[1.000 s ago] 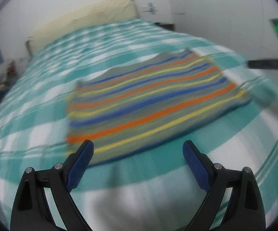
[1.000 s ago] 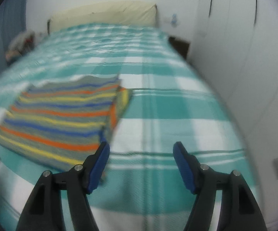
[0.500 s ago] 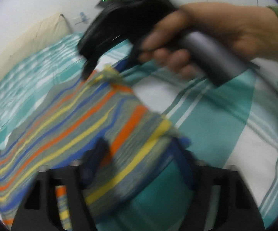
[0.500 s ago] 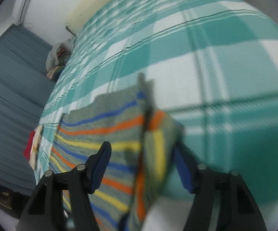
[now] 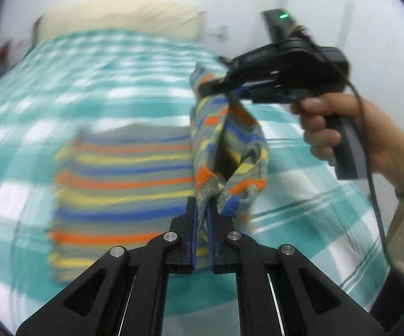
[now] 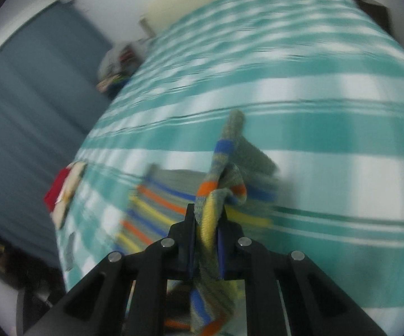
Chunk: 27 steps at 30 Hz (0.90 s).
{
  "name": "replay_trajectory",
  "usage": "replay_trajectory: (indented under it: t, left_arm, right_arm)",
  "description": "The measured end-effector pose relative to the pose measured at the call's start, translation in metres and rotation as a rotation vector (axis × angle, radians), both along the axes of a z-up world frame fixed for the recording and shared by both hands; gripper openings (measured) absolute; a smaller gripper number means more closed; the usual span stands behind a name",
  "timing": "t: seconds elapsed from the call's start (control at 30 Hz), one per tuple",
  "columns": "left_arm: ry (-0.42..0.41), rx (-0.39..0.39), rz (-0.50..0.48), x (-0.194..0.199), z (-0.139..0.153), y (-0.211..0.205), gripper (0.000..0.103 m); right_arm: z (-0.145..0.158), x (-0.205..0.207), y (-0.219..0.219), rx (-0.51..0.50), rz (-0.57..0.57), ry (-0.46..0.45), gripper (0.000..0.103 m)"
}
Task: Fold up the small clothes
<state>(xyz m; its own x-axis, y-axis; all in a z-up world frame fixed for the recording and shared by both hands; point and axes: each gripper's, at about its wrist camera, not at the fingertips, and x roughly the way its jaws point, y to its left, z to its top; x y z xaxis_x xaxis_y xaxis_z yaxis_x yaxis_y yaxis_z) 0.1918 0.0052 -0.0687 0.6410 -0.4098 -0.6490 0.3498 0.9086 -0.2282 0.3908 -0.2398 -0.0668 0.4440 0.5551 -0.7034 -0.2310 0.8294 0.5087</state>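
Observation:
A striped garment [image 5: 123, 173] in grey, orange, yellow and blue lies on the teal-and-white checked bed [image 5: 62, 89]. Its right edge is lifted off the bed. My left gripper [image 5: 201, 215] is shut on the near corner of that edge. My right gripper [image 5: 213, 86], held in a hand, is shut on the far corner and holds it higher. In the right wrist view the right gripper [image 6: 206, 221] pinches a bunched fold of the garment [image 6: 216, 190], and the rest lies on the bed [image 6: 314, 112] below.
A cream pillow [image 5: 118, 16] lies at the head of the bed against a white wall. A red and white item [image 6: 64, 190] lies at the bed's left edge. A blue curtain [image 6: 20, 112] hangs beyond it. Clutter [image 6: 118, 67] sits beside the bed's far left.
Both grippers were open above the flat garment a second ago. They came down onto its right edge, shut on its two corners and lifted that edge off the bed.

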Motion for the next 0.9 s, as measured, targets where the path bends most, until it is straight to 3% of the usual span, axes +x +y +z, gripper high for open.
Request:
replay_trajectory:
  t: [0.13,0.23,0.3,0.33,0.37,0.43,0.53,0.6,0.67,0.73,0.8,0.83,0.87,0.9]
  left_arm:
    - [0.027,0.03,0.111,-0.006,-0.011,0.043,0.005]
    - [0.075,0.041,0.215,-0.003,-0.027,0.069,0.013]
    - [0.121,0.032,0.289,-0.005,-0.039,0.093,0.04]
    - [0.132,0.015,0.316,-0.002,-0.042,0.095,0.059]
    - [0.13,-0.009,0.343,-0.006,-0.043,0.107,0.065]
    - [0.108,-0.068,0.385,-0.01,-0.039,0.128,0.066]
    - [0.094,-0.149,0.35,-0.003,-0.03,0.131,0.066]
    - [0.092,-0.194,0.25,0.008,-0.023,0.116,0.066]
    - [0.119,-0.173,0.149,0.019,-0.021,0.094,0.07]
    - [0.136,-0.104,0.051,0.033,-0.026,0.067,0.07]
    - [0.13,-0.045,-0.007,0.042,-0.035,0.05,0.061]
    - [0.148,-0.003,-0.02,0.047,-0.043,0.044,0.012]
    - [0.18,0.017,0.004,0.052,-0.049,0.048,0.004]
    - [0.204,-0.005,0.044,0.055,-0.055,0.058,0.002]
  right_arm:
    - [-0.003,0.018,0.086,-0.022,0.105,-0.014,0.013]
    - [-0.023,0.033,0.143,-0.046,0.147,0.012,0.014]
    - [-0.039,0.041,0.168,-0.023,0.145,0.015,0.023]
    - [-0.046,0.044,0.175,0.014,0.138,0.02,0.032]
    - [-0.053,0.046,0.178,0.081,0.128,0.034,0.036]
    - [-0.052,0.043,0.17,0.143,0.085,0.024,0.037]
    - [-0.034,0.031,0.15,0.112,0.05,-0.026,0.037]
    - [-0.016,0.011,0.127,0.003,0.049,-0.09,0.037]
    - [-0.006,-0.01,0.109,-0.092,0.055,-0.132,0.037]
    - [-0.003,-0.031,0.094,-0.152,0.07,-0.149,0.037]
    - [-0.004,-0.054,0.082,-0.177,0.081,-0.152,0.037]
    - [-0.007,-0.065,0.075,-0.177,0.091,-0.151,0.037]
    - [-0.012,-0.076,0.074,-0.179,0.106,-0.147,0.037]
    - [-0.017,-0.088,0.076,-0.188,0.131,-0.143,0.037]
